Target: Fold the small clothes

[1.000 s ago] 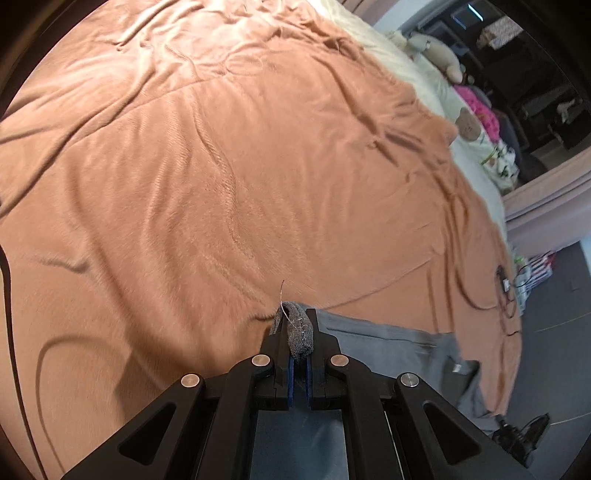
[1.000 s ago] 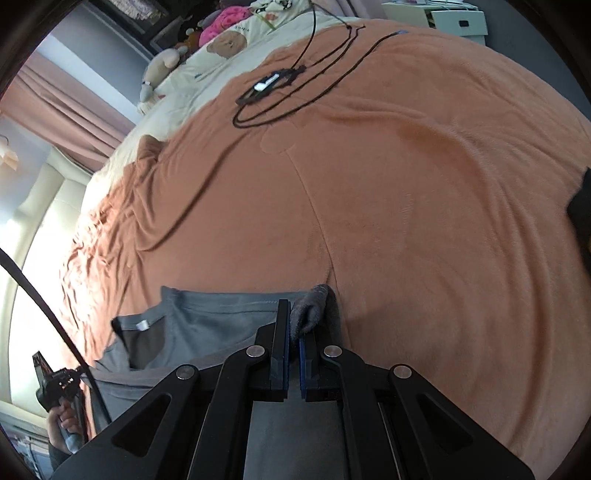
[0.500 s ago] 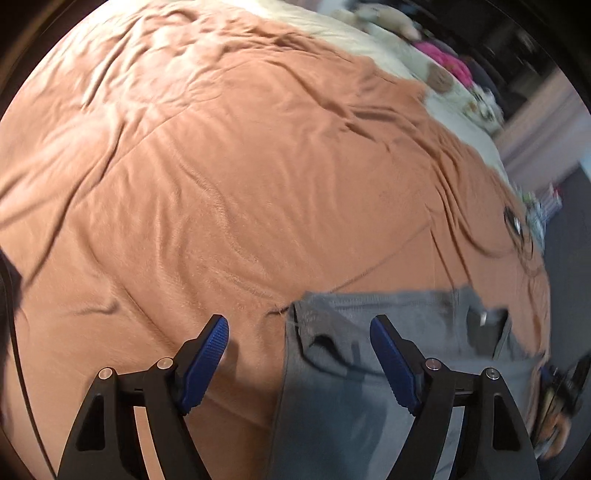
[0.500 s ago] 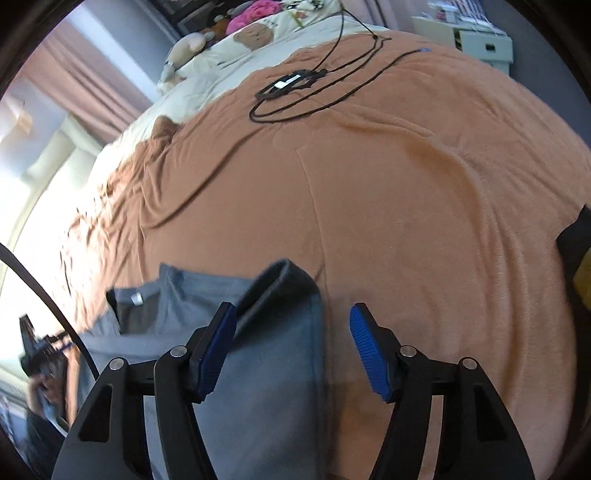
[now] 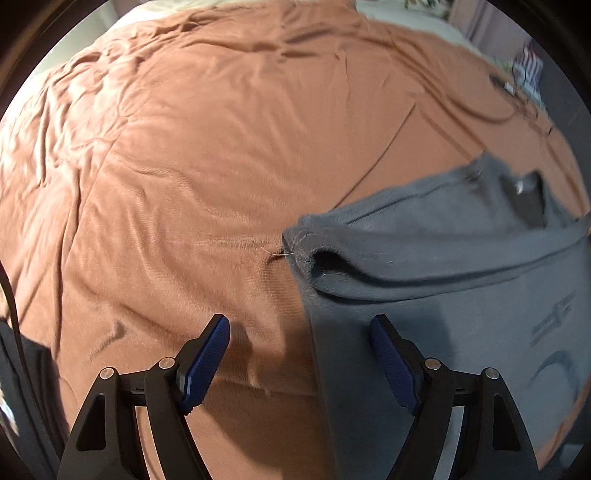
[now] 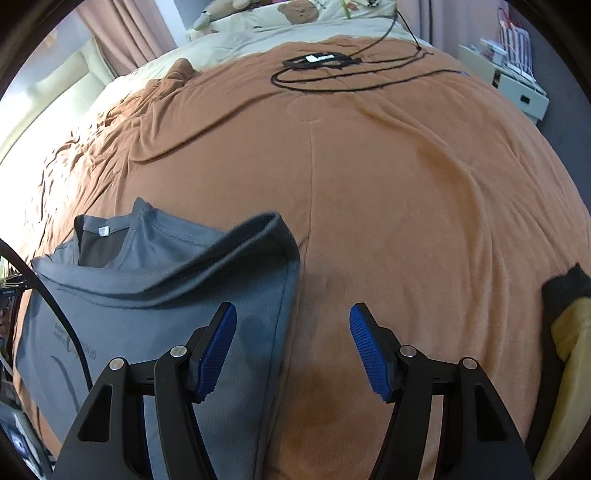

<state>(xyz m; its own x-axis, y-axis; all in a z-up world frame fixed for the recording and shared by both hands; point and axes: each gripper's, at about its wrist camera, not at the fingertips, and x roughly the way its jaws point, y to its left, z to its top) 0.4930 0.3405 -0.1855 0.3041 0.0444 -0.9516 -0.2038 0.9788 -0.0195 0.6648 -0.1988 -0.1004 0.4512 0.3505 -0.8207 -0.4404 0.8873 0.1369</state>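
One grey T-shirt (image 5: 443, 266) lies on an orange blanket (image 5: 221, 147) covering a bed. The left gripper (image 5: 299, 354) hangs above the shirt's left edge, its two blue pads (image 5: 207, 362) spread wide and holding nothing. The right gripper (image 6: 291, 347) hangs above the shirt's (image 6: 147, 280) right edge, jaws likewise wide apart and empty. Beyond the shirt, one coiled black cable (image 6: 343, 74) rests on the blanket (image 6: 406, 184).

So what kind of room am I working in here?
Most likely a bedroom: the grey shirt lies on a bed under an orange blanket, with a bear-print pillow at the head and curtains behind.
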